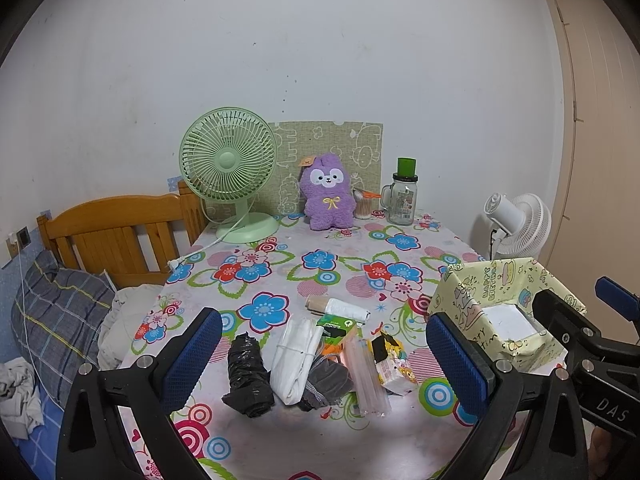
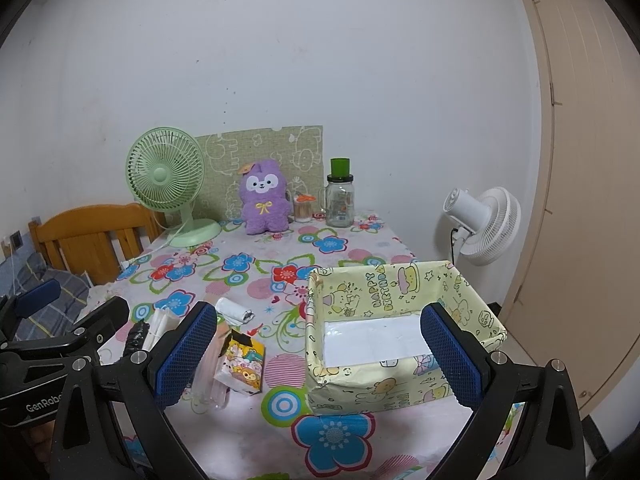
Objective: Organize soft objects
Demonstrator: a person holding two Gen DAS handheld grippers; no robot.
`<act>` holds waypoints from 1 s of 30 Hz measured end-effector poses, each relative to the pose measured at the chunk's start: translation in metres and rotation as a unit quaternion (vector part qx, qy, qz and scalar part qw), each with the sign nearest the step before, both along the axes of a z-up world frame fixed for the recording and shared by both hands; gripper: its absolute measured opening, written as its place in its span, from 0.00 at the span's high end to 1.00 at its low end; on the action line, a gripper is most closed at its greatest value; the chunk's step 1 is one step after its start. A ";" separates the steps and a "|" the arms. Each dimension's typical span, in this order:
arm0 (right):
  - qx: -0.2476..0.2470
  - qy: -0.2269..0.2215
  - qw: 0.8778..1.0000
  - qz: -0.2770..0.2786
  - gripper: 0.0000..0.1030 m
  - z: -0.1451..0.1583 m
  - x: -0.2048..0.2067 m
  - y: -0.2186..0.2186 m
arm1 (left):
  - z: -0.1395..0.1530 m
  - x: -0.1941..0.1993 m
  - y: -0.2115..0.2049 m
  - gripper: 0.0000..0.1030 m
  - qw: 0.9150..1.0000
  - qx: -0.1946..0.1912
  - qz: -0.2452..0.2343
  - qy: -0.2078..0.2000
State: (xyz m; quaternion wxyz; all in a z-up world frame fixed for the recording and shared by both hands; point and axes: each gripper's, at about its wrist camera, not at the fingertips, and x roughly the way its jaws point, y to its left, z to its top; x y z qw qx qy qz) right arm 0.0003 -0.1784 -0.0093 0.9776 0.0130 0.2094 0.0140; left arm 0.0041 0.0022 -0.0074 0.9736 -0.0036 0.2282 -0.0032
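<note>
Soft items, including a black bag roll (image 1: 249, 376) and white folded cloth (image 1: 294, 362), lie between the wide-open left gripper (image 1: 324, 356); right gripper (image 2: 320, 360), also wide, frames the yellow box (image 2: 404, 280).

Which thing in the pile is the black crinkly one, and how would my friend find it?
Start at the flowery table, then look at the heap of small things at its near edge, between the left tongs. The black plastic bag bundle lies at the heap's left end, beside a folded white bag. It is the only black, shiny, crumpled roll there.
</note>
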 end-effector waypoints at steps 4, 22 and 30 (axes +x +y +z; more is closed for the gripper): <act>0.000 0.000 1.000 0.000 0.00 0.000 0.000 0.000 | 0.000 0.000 0.000 0.00 1.000 -0.001 0.000 -0.001; 0.005 0.016 1.000 0.011 0.00 -0.002 0.016 0.014 | -0.013 0.016 0.024 0.00 1.000 0.001 0.009 0.024; 0.003 0.029 0.999 0.026 0.03 -0.010 0.033 0.034 | -0.023 0.035 0.039 0.00 0.999 0.006 0.017 0.052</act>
